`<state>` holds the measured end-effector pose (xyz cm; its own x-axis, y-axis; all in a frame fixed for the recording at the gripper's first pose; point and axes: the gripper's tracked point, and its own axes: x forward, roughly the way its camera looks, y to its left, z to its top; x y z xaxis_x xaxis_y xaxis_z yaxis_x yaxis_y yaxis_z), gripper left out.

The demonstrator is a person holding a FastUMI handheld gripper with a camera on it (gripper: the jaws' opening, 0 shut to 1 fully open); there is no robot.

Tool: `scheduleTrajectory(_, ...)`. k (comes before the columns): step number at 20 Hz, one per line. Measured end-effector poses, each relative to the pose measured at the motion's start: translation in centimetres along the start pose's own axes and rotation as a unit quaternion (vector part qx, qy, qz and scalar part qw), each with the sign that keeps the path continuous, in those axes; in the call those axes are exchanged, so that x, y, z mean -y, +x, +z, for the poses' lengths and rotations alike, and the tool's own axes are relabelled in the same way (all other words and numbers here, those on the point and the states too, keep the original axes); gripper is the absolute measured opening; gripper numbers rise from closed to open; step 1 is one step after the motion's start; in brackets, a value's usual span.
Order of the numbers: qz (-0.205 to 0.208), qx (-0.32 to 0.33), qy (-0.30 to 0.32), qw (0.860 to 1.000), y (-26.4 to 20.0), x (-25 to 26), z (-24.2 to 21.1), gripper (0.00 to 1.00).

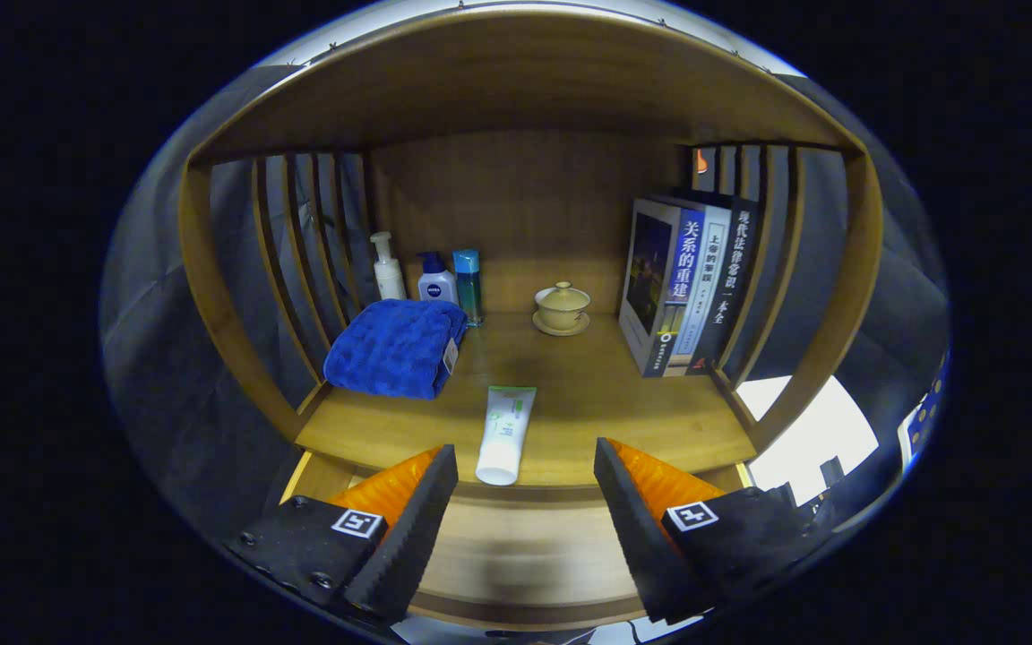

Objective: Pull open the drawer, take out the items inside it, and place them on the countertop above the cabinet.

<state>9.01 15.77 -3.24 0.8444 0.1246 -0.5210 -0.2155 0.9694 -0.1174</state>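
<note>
Smooth white plastic tube (505, 435) flat on wooden countertop (623, 417), long axis toward fingers, cap nearest; gripper (525, 502) wide open, empty.

White tube (504, 435) with green print flat on the wooden countertop (623, 403), cap at its front edge
</note>
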Motion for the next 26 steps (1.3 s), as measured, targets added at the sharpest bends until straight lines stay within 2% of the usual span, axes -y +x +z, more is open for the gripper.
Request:
scheduleTrajectory(3, -0.002, 0.035, -0.003, 0.999, -2.7, 0.1, -0.9, 0.99)
scheduleTrajectory(7, 0.018, 0.090, 0.000, 0.996, -6.3, -0.8, -2.9, 0.99)
scheduleTrajectory(11, 0.008, 0.144, -0.032, 0.989, -8.8, -0.7, -6.1, 0.99)
scheduleTrajectory(14, 0.014, 0.140, -0.011, 0.990, -9.4, -0.6, -9.9, 0.99)
scheduleTrajectory(18, 0.027, 0.158, 0.022, 0.987, -10.7, -0.4, -12.7, 0.99)
scheduleTrajectory(23, 0.024, 0.153, -0.001, 0.988, -11.0, -0.5, -18.1, 1.00)
scheduleTrajectory(26, 0.018, 0.124, -0.002, 0.992, -10.1, -0.1, -21.3, 1.00)
